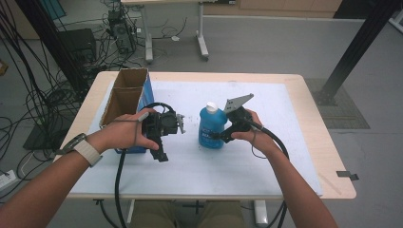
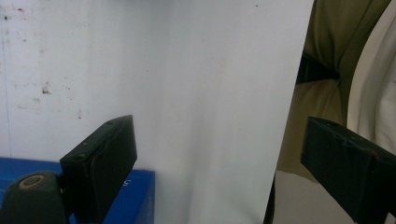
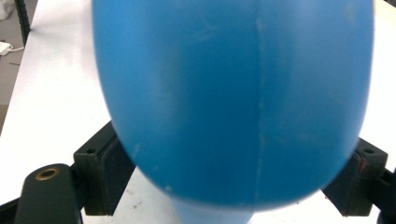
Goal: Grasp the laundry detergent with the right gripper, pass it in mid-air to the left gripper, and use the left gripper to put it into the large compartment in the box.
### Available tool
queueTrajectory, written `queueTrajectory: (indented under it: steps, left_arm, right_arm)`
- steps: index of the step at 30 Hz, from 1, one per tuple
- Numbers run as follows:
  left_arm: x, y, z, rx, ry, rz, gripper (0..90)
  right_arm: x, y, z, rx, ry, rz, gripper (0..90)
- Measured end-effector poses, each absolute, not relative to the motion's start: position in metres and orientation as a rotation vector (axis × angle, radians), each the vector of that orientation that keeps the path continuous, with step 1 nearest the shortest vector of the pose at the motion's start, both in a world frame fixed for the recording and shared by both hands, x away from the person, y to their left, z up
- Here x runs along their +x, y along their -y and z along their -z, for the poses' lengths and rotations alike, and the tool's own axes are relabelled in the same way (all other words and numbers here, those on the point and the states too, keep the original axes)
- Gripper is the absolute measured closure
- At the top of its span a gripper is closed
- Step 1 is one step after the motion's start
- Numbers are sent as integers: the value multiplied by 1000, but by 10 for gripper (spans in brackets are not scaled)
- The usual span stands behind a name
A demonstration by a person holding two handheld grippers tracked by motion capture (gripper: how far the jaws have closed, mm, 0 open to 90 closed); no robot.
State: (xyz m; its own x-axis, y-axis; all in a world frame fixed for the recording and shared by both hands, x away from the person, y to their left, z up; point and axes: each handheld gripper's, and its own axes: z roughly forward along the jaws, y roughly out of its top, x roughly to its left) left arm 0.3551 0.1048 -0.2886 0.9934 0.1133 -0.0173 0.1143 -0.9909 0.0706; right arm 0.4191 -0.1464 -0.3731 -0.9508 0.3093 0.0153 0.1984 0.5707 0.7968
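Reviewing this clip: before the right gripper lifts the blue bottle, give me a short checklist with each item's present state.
1. Blue bottle upright on the table: ok.
2. Bottle between the jaws of the right gripper: ok.
3. Pads pressing on both sides of the bottle: ok, they sit against it in the right gripper view.
4. Bottle's white cap on: ok.
5. Left gripper open, holding nothing: ok.
6. Cardboard box apart from the bottle: ok.
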Motion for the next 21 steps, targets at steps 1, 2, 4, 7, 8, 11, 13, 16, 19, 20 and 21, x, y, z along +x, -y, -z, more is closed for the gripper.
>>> queueTrajectory:
  steps: [1,2,4,7,8,11,13,16,19,20,21]
  left_arm:
    - [355,-105,289,3065,-175,20,111]
    - [355,-105,289,3065,-174,21,111]
    - [355,-105,289,3066,-174,21,111]
    - [355,-105,289,3066,-175,20,111]
    - [355,-105,289,3065,-177,21,111]
    - [355,-105,289,3064,-176,18,111]
    - [355,-105,289,3064,-176,19,111]
    - [355,-105,289,3065,-176,19,111]
    - [355,-106,289,3064,-177,20,111]
    - [355,-106,289,3065,-177,20,111]
    - [355,-106,289,3065,-177,20,111]
  right_arm:
    - [419,146,373,434,-2670,-1332,161]
    - [419,146,374,435,-2670,-1332,162]
    - [419,146,375,434,-2672,-1330,161]
    - [419,145,375,432,-2670,-1335,167]
    - [419,145,375,430,-2669,-1337,171]
    - [419,145,375,427,-2670,-1329,179]
    - [419,145,376,427,-2671,-1330,183]
    - [419,144,376,422,-2669,-1338,202]
    - [419,144,376,418,-2661,-1339,217]
    - [419,144,376,418,-2662,-1343,221]
    - [419,144,376,418,-2662,-1343,221]
